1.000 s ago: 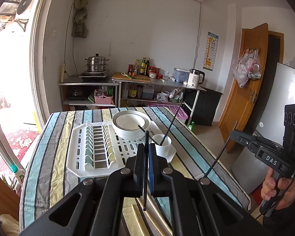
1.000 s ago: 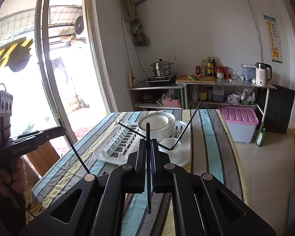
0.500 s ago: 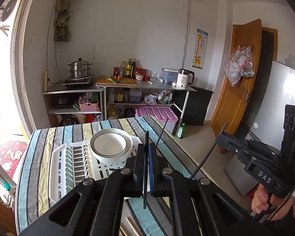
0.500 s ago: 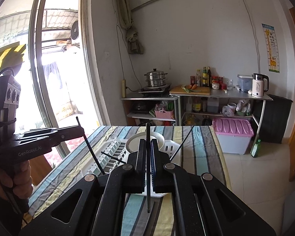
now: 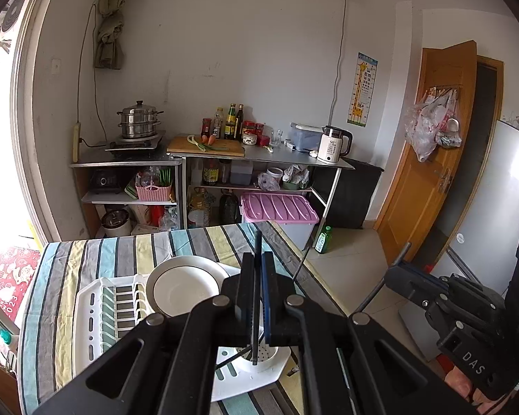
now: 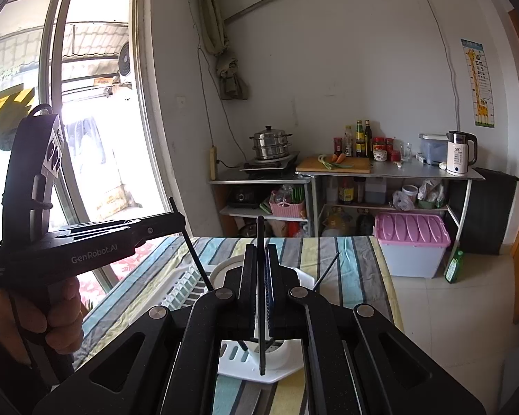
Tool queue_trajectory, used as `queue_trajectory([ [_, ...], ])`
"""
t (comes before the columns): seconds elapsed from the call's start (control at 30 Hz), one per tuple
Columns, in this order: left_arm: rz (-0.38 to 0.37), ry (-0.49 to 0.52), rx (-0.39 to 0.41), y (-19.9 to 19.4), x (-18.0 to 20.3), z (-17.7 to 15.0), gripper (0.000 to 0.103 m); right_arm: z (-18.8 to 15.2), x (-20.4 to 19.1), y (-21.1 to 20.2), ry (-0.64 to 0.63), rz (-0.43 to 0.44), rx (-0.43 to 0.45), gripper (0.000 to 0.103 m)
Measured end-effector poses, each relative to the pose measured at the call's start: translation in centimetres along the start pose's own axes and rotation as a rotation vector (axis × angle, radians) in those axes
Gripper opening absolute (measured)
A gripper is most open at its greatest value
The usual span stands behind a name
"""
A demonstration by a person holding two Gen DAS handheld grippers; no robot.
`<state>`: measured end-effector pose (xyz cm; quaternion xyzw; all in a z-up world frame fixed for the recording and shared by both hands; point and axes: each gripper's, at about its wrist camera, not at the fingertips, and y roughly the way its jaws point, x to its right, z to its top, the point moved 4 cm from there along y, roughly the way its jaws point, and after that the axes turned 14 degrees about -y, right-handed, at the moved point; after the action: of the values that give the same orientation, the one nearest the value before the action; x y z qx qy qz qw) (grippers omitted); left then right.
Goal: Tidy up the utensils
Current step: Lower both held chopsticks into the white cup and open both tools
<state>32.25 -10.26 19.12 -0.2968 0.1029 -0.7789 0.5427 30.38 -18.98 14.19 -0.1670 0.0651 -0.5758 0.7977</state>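
Chopsticks (image 5: 256, 297) are what I hold: one black stick pinched in my left tongs (image 5: 256, 311), another (image 6: 260, 297) in my right tongs (image 6: 260, 311), both pressed tight. Since a second ago I have pulled both back and up; the white rack (image 5: 93, 314), bowl (image 5: 183, 287) and cup now sit lower, just beyond the tips on the striped counter (image 5: 97, 259), so dropping them in remains
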Motion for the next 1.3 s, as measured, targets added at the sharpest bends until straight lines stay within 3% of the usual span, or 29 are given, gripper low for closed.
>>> queue_trajectory([
  [0.53, 0.03, -0.034, -0.017, 5.0, -1.1, 0.7, 0.004, 0.5, 1.4, 3.9, 0.022, 0.008, -0.011, 0.004],
  [1.1, 0.073, -0.074, -0.088, 8.1, -3.6, -1.6, 0.004, -3.9, 2.4, 7.9, 0.054, 0.008, -0.127, 0.004],
  [1.3, 0.088, -0.09, -0.087, 7.8, -4.6, -1.8, 0.004, -3.9, 2.8, 7.8, 0.057, -0.003, -0.129, 0.004],
])
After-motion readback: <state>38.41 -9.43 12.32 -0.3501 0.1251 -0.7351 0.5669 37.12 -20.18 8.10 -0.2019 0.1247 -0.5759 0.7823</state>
